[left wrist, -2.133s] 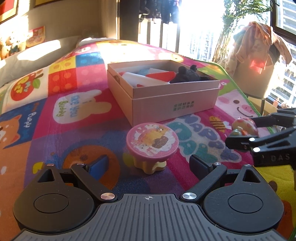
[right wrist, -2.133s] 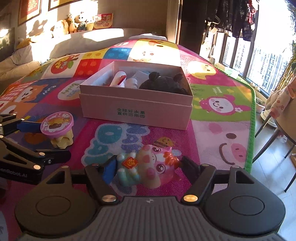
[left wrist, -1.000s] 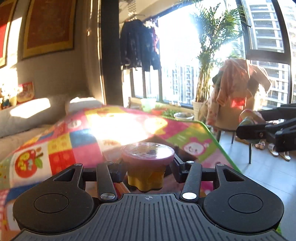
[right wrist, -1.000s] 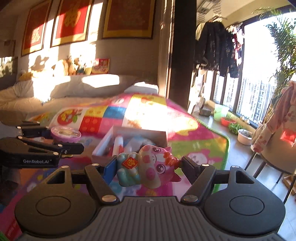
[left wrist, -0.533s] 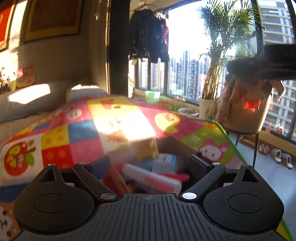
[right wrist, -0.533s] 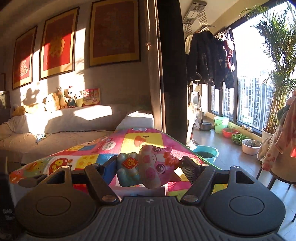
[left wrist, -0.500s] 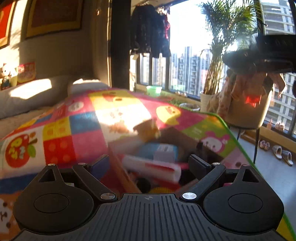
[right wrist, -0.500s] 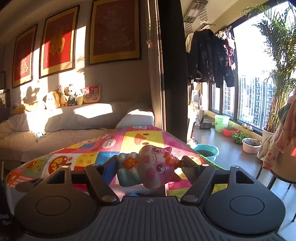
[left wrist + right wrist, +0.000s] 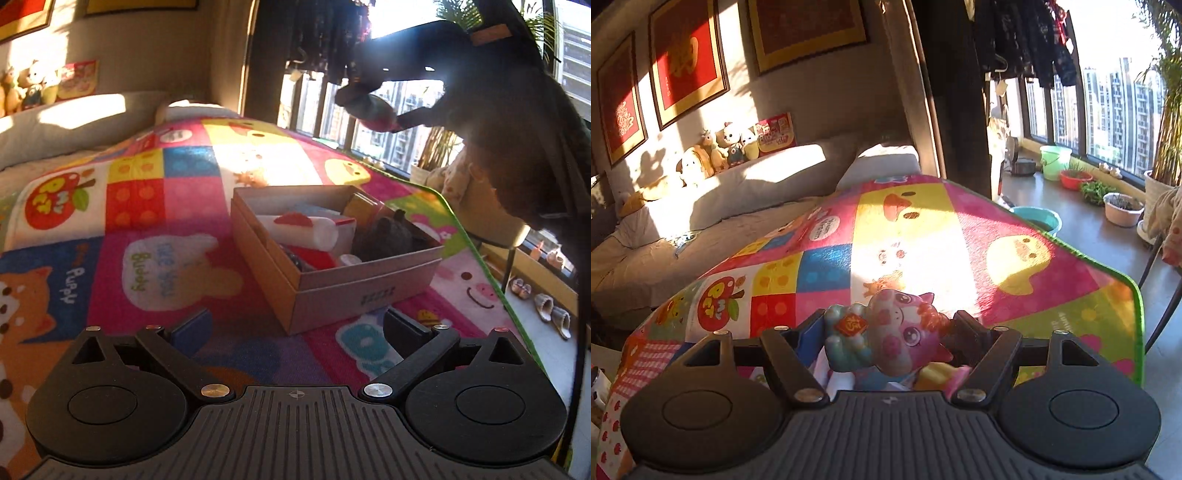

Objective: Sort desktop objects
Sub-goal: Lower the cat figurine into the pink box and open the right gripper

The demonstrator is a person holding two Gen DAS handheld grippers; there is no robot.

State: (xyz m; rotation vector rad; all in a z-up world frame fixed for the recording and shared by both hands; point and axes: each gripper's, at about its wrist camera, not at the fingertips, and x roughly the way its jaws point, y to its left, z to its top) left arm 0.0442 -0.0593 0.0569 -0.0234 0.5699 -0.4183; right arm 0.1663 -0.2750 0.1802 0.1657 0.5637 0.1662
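Note:
My left gripper [image 9: 297, 328] is open and empty, low over the mat just in front of the pink cardboard box [image 9: 365, 291]. The box holds a white tube [image 9: 301, 229], a dark plush toy [image 9: 388, 232], a yellow-based toy [image 9: 364, 208] and other items. My right gripper [image 9: 884, 334] is shut on the pink pig figurine [image 9: 890, 332]. In the left wrist view it shows as a dark silhouette [image 9: 373, 107] high above the box, with the figurine between its fingers. Under the figurine in the right wrist view I see box contents [image 9: 938, 374].
The box sits on a colourful play mat [image 9: 147, 192] over a table; its green edge [image 9: 476, 254] runs along the right. A grey sofa [image 9: 738, 192] with plush toys lies beyond. A chair with clothes [image 9: 476, 192] and floor pots [image 9: 1123, 208] stand to the right.
My left gripper let the pink-topped toy go into the box, opened, and drew back in front of it. My right gripper carried the pig figurine up over the box.

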